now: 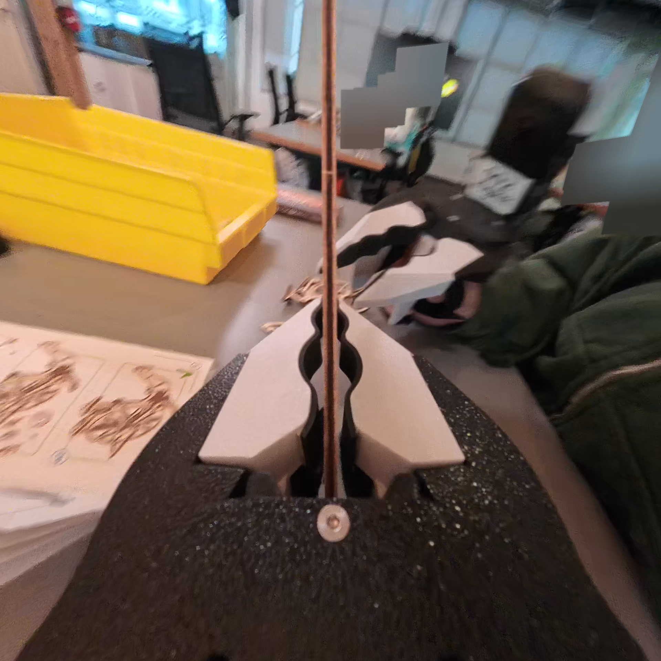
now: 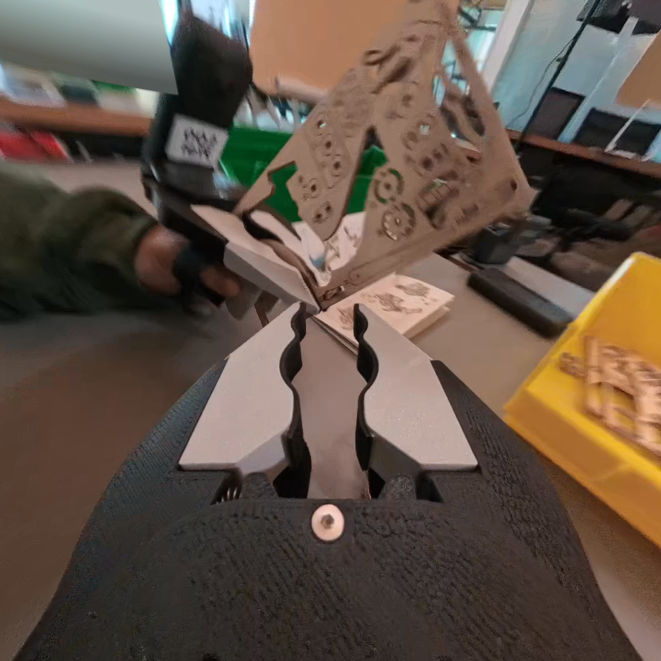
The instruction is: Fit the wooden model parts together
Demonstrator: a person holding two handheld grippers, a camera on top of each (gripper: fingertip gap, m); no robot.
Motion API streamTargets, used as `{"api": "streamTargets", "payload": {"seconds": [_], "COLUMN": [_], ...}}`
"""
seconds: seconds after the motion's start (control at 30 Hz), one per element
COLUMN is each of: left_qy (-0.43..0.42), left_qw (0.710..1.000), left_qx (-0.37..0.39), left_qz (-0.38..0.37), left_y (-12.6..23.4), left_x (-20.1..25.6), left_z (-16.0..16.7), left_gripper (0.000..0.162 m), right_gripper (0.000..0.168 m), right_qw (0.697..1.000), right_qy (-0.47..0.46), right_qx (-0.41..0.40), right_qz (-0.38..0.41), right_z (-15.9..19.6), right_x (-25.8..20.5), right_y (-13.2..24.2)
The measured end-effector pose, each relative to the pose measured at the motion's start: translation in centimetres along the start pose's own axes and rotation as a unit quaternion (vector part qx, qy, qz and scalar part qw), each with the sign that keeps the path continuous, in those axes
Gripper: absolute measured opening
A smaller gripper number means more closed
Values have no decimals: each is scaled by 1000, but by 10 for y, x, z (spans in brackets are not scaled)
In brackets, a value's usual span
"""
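Left tongs (image 1: pixel 329 314) pinching laser-cut wooden sheet (image 1: pixel 329 143) edge-on, sheet held upright above the worktop (image 1: pixel 143 307). Right tongs (image 2: pixel 329 311) spread, nothing between them, tips just beside the sheet's lower corner. Yellow bin (image 2: pixel 586 447) holds loose wooden parts (image 2: pixel 615 386). Instruction booklet (image 2: pixel 393 307) lies on worktop behind.

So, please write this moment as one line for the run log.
left hand-held gripper: shut on wooden sheet | right hand-held gripper: open, empty | yellow bin: wooden parts

Perforated wooden sheet (image 2: pixel 386 171), upright, edge-gripped
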State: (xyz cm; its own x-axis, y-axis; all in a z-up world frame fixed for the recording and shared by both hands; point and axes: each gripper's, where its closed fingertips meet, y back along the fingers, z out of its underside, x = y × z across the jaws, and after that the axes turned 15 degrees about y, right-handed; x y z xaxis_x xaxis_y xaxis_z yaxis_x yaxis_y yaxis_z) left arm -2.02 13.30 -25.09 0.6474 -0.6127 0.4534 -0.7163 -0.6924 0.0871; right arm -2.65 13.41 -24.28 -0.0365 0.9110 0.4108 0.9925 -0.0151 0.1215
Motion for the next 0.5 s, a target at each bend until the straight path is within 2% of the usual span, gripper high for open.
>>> {"api": "streamTargets", "payload": {"seconds": [0.07, 0.17, 0.27, 0.5], "left_qy": [23, 61, 77, 90], "left_qw": [996, 986, 976, 966], "left_qx": [23, 29, 34, 31], "left_qz": [78, 155, 199, 239], "left_y": [3, 6, 9, 12], "left_x": [20, 37, 48, 60], "left_z": [-8, -11, -13, -13], "left_gripper": [1, 1, 1, 1], "right_gripper": [26, 23, 15, 2], "right_qw": [992, 958, 943, 928], "right_qy": [-92, -184, -210, -233], "right_qx": [73, 175, 203, 212], "right_qz": [-51, -131, -162, -199], "right_z": [-17, -45, -53, -54], "right_x": [-3, -9, -12, -17], "right_y": [5, 19, 24, 26]}}
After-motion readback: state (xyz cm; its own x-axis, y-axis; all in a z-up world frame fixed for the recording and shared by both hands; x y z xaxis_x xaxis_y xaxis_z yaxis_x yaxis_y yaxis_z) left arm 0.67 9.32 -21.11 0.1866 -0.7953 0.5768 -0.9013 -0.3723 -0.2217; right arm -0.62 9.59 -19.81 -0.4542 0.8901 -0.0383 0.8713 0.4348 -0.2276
